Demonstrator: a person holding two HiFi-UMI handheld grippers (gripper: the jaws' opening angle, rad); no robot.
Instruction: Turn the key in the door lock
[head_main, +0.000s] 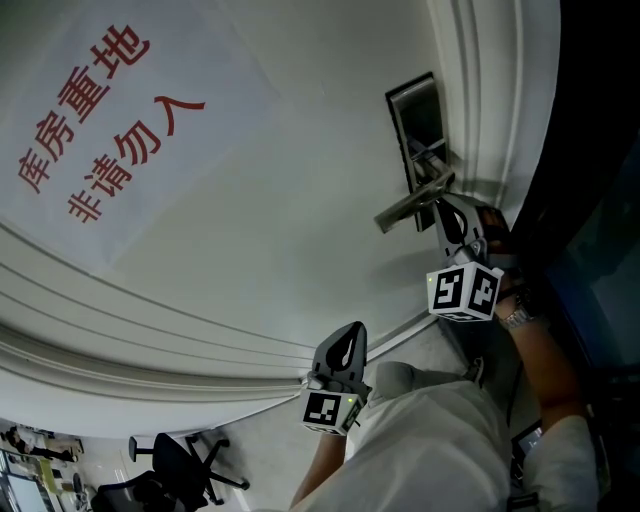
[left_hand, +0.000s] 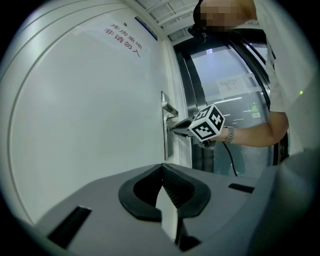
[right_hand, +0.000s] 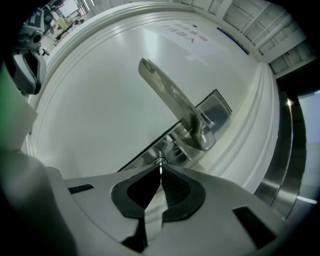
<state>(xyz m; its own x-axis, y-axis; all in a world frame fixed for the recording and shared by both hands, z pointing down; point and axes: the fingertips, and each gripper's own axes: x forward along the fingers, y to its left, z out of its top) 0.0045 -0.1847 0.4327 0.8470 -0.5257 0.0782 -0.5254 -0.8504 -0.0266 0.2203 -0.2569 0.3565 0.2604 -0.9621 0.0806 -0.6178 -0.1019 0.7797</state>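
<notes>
Right gripper view looks along the right gripper (right_hand: 160, 169). Its two jaws are pressed together on the key (right_hand: 160, 163), which shows only as a thin bright metal edge exactly at the fingertips. The key sits in the cylinder of the steel lock plate (right_hand: 172, 145), directly in front of the jaws and touching them. The lever handle (right_hand: 170, 100) stands just above and beyond the fingertips, and it reaches away to the upper left over the white door (right_hand: 90, 110).

I judge the key to be small, light, stiff and flat. It is of smooth metal, so it can slip between the pads if the grip is weak. The good place to hold it is the flat head, with one pad on each face, and this seems to be how it is held. The turning should go around the key's own axis, because a sideways pull could bend the blade or draw it out of the lock. How much of the head is inside the pads I cannot tell, since the key is seen from its edge.

The left gripper (left_hand: 162, 172) is closed on nothing. The lock and the right gripper are well ahead of its jaws, a little to their right, along the same door.
</notes>
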